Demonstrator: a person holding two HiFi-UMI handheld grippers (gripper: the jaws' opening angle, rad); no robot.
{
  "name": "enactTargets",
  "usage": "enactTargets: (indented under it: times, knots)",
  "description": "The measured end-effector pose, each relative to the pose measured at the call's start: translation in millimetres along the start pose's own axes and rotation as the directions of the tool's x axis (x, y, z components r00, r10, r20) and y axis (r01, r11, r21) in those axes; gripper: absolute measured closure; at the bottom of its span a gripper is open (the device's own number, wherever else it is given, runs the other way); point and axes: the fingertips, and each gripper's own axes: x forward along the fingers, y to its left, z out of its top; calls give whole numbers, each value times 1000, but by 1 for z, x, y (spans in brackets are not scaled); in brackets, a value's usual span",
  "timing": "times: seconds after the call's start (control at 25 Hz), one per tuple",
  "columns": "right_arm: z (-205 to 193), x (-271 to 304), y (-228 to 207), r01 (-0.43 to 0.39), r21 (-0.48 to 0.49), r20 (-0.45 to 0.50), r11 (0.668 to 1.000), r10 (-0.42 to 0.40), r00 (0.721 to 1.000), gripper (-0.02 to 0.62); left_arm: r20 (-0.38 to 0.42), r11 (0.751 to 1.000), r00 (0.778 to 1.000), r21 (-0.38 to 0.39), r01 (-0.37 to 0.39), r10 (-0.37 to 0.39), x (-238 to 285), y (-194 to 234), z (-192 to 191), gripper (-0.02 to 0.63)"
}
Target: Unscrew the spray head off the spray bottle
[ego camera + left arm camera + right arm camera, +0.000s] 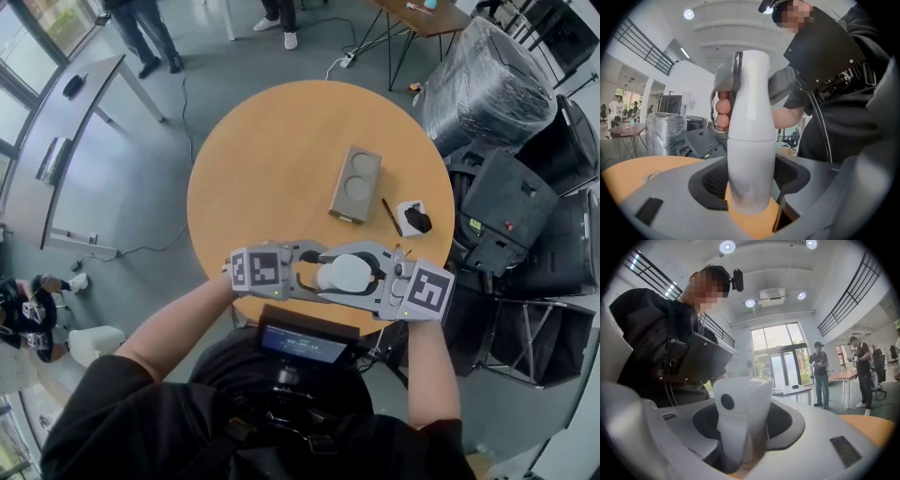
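Over the near edge of the round counter (281,159), the left tongs (312,273) were clamped on the white body of the spray bottle (343,274), which lay level between the two tools. The right tongs (377,275) faced them and, as far as the dark pads let one judge, seemed closed on the spray head (740,404), still seated on the bottle. Farther out on the counter lay a grey block (355,184) and a pen (391,217).
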Motion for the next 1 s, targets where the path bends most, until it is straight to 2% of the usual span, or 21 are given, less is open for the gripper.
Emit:
enactTargets:
  times: [0.12, 0.2, 0.28, 0.36, 0.44, 0.6, 0.8, 0.88, 1.0]
  knots:
    - [0, -2, -10, 58, -12, -7, 998, -58, 998, 380, 10, 999, 999, -16, -37, 37, -2, 6, -1, 301]
    - [5, -8, -25, 149, -26, 17, 988, -149, 989, 321, 35, 995, 995, -41, -87, 88, -5, 16, -1, 301]
    - [18, -22, -41, 256, -45, 86, 966, -251, 964, 311, 69, 985, 985, -81, -151, 157, -9, 27, 1, 299]
    - [27, -38, -55, 362, -34, 145, 932, -354, 924, 298, 108, 966, 965, -127, -226, 240, -16, 40, 5, 298]
    - [26, -51, -68, 464, -9, 152, 886, -457, 876, 276, 131, 930, 927, -162, -328, 350, -25, 56, 9, 298]
    - [8, -60, -88, 601, 71, 118, 796, -605, 787, 273, 126, 821, 815, -187, -540, 565, -43, 89, 12, 299]
    - [-5, -39, -95, 663, 104, 54, 741, -670, 740, 288, 113, 695, 687, -183, -695, 718, -55, 105, 23, 298]
    - [-5, -33, -98, 684, 100, 43, 723, -690, 723, 308, 78, 655, 652, -176, -735, 754, -55, 110, 21, 298]
    - [-2, -32, -103, 717, 96, 41, 691, -722, 691, 310, 38, 617, 618, -142, -774, 785, -50, 113, 19, 298]
